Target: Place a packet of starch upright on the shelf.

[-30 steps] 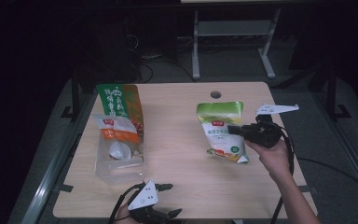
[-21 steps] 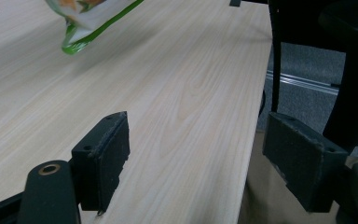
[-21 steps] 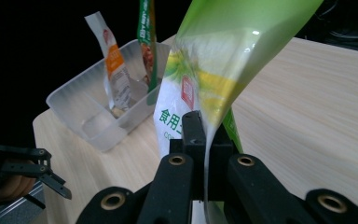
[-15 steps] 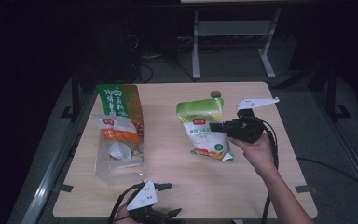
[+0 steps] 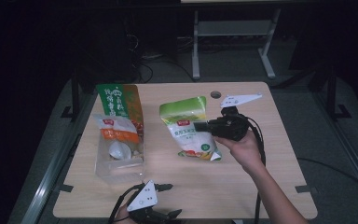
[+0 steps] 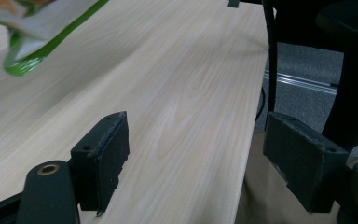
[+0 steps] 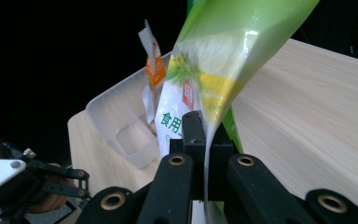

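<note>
Pinching the edge of a green and white pouch (image 7: 200, 88), the right gripper (image 7: 204, 140) is seen in its own view with its two black jaws pressed together on the thin film, so that no gap is left between them. In the high view the same right gripper (image 5: 204, 126) is held by a hand (image 5: 244, 147) over the middle of the table (image 5: 261, 186), and the pouch (image 5: 189, 128) is carried at its left, lifted off the wood and hanging with its green top toward the far edge. A grey three-cornered plate is borne on top of the gripper, and a cable is trailed from it along the forearm.

Just to the left of the pouch a clear plastic tub (image 5: 119, 156) is set on the table, and a small packet with an orange band (image 5: 116, 133) is leaned inside it. A tall green and brown bag (image 5: 119, 102) is laid behind the tub, touching it. In the right gripper view the tub (image 7: 121, 126) and the packet (image 7: 153, 65) are seen beyond the pouch.

At the near edge of the table the left gripper (image 5: 168, 187) is held low, well apart from the pouch. In the left gripper view its jaws are spread wide with bare wood (image 6: 182, 102) between them, and nothing is gripped; a corner of the pouch (image 6: 32, 32) is shown at the upper left.
</note>
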`<state>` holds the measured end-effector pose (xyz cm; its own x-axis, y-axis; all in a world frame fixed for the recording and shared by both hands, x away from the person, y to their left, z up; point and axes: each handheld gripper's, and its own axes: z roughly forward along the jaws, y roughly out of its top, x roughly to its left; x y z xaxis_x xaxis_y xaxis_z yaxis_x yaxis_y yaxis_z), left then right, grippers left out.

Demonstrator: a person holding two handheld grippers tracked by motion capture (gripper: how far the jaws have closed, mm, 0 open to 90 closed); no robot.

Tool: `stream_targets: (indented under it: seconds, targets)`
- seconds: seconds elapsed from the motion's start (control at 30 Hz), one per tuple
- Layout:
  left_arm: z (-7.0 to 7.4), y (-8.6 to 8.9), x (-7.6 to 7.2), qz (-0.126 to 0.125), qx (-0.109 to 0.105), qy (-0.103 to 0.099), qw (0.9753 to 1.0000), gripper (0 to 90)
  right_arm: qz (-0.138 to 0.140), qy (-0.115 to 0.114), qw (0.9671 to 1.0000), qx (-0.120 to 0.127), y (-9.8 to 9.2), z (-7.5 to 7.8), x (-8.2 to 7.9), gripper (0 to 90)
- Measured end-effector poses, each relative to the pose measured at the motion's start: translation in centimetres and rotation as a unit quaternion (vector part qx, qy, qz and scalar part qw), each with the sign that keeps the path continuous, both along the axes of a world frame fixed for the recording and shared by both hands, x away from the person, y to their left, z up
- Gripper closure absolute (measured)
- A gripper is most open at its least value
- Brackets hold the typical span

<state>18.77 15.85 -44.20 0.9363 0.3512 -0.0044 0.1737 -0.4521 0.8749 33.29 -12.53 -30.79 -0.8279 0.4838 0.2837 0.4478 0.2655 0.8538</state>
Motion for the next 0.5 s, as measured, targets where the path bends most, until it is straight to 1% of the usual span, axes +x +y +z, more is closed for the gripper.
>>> stream_targets:
  seconds: [0.1,0.17,0.27,0.4,0.47,0.5]
  targets:
    - [0.0,0.0,0.0,-0.001,0.0,-0.001,1.0,22.4,0.012,-0.002,0.9999,-0.003,0.9,0.3,-0.1,89.9]
    - [0.0,0.0,0.0,-0.002,0.002,-0.005,1.0,22.4,0.019,-0.004,0.9998,-0.003,1.4,0.4,-0.1,89.9]
    - [0.0,0.0,0.0,-0.003,0.002,-0.005,1.0,22.4,0.027,-0.004,0.9996,-0.001,2.1,0.7,-0.2,89.9]
    - [0.0,-0.1,-0.1,-0.002,0.0,-0.001,1.0,22.4,0.036,-0.004,0.9993,0.002,3.0,1.1,-0.3,89.9]
    - [0.0,-0.1,-0.1,-0.002,-0.001,-0.001,1.0,22.4,0.044,-0.011,0.999,0.0,3.4,1.2,-0.3,89.8]
    - [0.0,-0.1,-0.1,-0.002,-0.002,-0.001,1.0,22.4,0.047,-0.012,0.9988,-0.002,3.6,1.3,-0.3,89.8]
